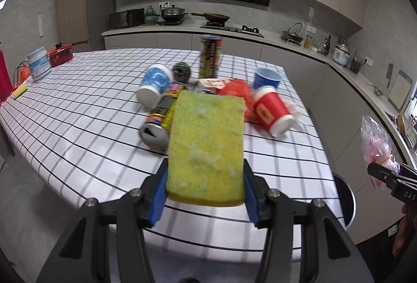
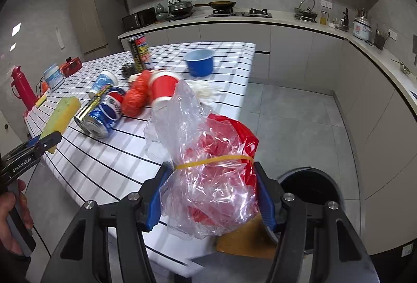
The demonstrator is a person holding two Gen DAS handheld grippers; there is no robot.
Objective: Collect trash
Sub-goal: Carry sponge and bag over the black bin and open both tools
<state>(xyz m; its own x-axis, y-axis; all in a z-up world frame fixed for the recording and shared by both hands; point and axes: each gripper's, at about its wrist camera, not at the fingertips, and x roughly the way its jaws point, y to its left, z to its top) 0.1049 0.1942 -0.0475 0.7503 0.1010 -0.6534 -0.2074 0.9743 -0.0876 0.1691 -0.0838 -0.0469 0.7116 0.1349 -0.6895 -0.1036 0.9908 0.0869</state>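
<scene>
Fingers of the left gripper (image 1: 206,180) are clamping a yellow-green sponge (image 1: 206,147) above the desk (image 1: 91,105), the right gripper (image 2: 212,191) is pinching a crumpled plastic bag (image 2: 208,152); both loads should be carried level over the black bin (image 2: 312,194) before release.

rough sponge (image 1: 206,147), glossy plastic bag (image 2: 208,168)

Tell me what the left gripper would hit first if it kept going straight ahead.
Probably the lying can on the table, just beyond the sponge held by the left gripper; depth is uncertain.
</scene>
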